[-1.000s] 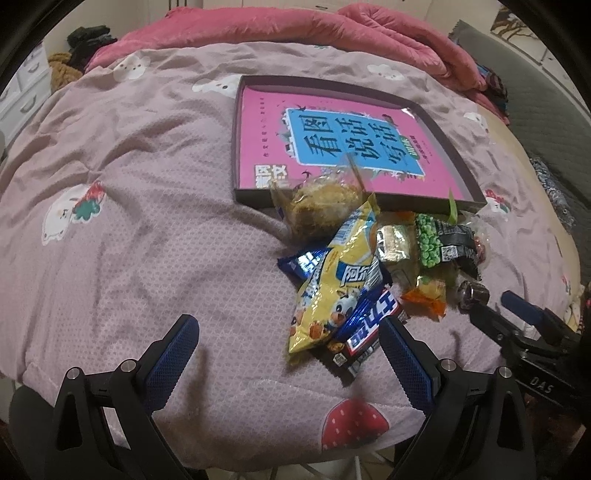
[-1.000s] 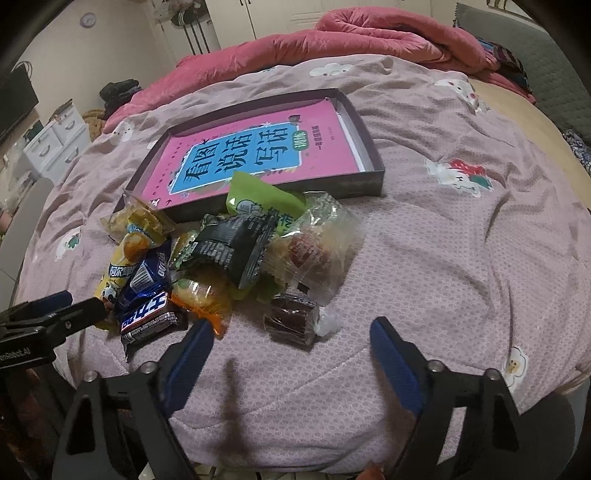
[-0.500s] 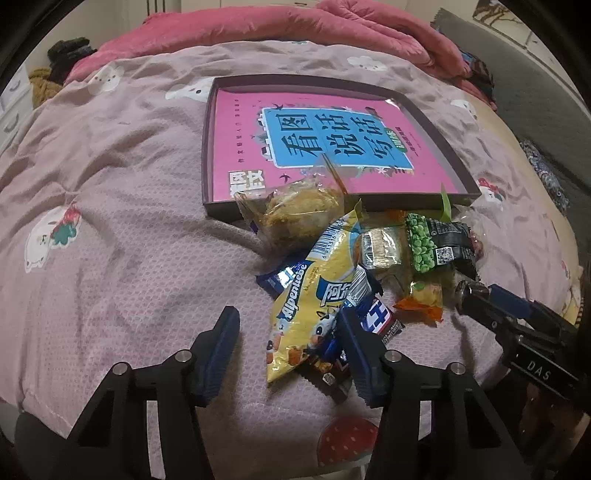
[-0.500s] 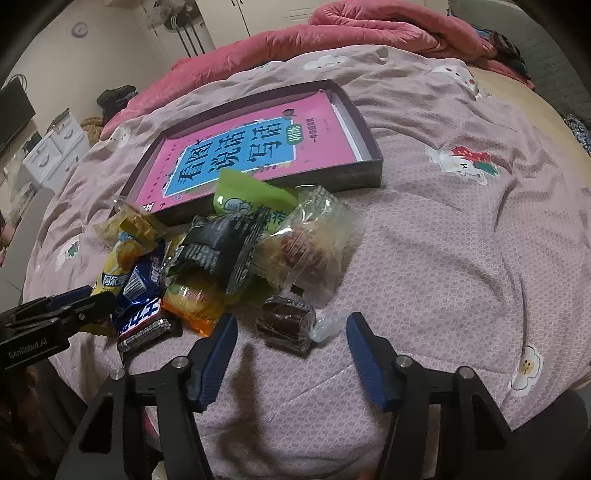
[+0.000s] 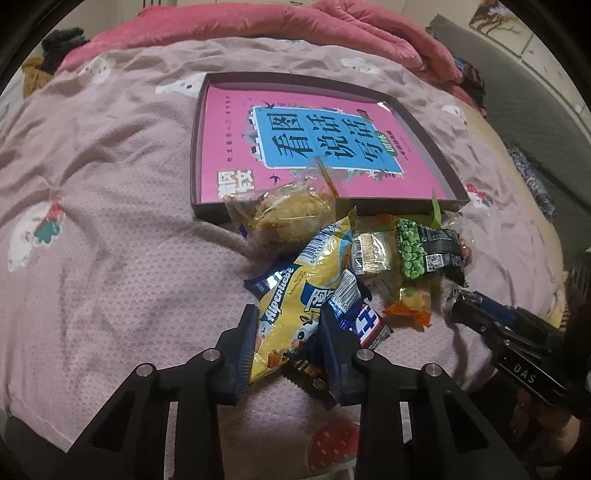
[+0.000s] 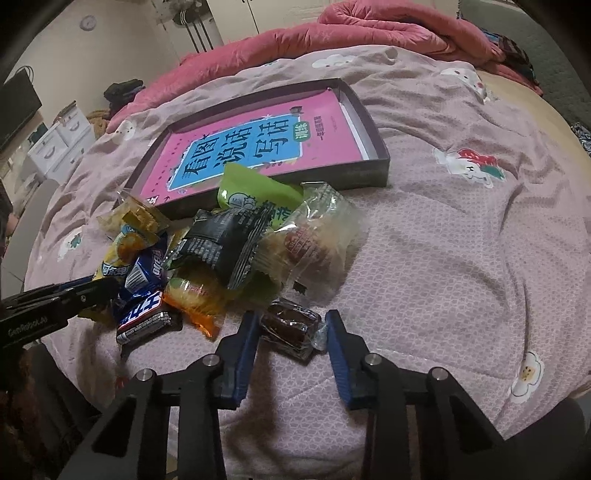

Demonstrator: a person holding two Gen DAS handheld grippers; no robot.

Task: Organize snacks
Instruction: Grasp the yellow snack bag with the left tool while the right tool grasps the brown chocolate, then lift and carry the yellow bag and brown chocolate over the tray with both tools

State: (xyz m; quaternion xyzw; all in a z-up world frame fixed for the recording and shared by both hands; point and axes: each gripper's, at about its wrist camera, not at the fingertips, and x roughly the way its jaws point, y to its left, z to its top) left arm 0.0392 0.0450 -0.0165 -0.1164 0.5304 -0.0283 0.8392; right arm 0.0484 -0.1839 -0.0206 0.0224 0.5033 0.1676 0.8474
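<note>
A pile of snack packets lies on the pink bedspread in front of a dark shallow box (image 5: 195, 147) (image 6: 373, 147) that holds a pink book. My left gripper (image 5: 290, 321) has its fingers closed against the near end of a yellow Alpenliebe bag (image 5: 306, 280), which lies on a blue Snickers bar (image 5: 365, 325). My right gripper (image 6: 291, 325) has its fingers on both sides of a small dark brown wrapped sweet (image 6: 290, 326), close to it but with a slight gap on the right. The right gripper also shows in the left wrist view (image 5: 476, 306).
The pile holds a clear bag with a cake (image 5: 284, 214), a black and green pea packet (image 5: 424, 251) (image 6: 225, 243), an orange sweet (image 5: 410, 310), a green milk packet (image 6: 255, 192) and a clear pastry bag (image 6: 314, 236). A pink quilt (image 6: 332, 33) lies at the far side.
Both grippers moved forward and narrowed their fingers. The left closed around the yellow bag's near end; the right closed in around the brown sweet.
</note>
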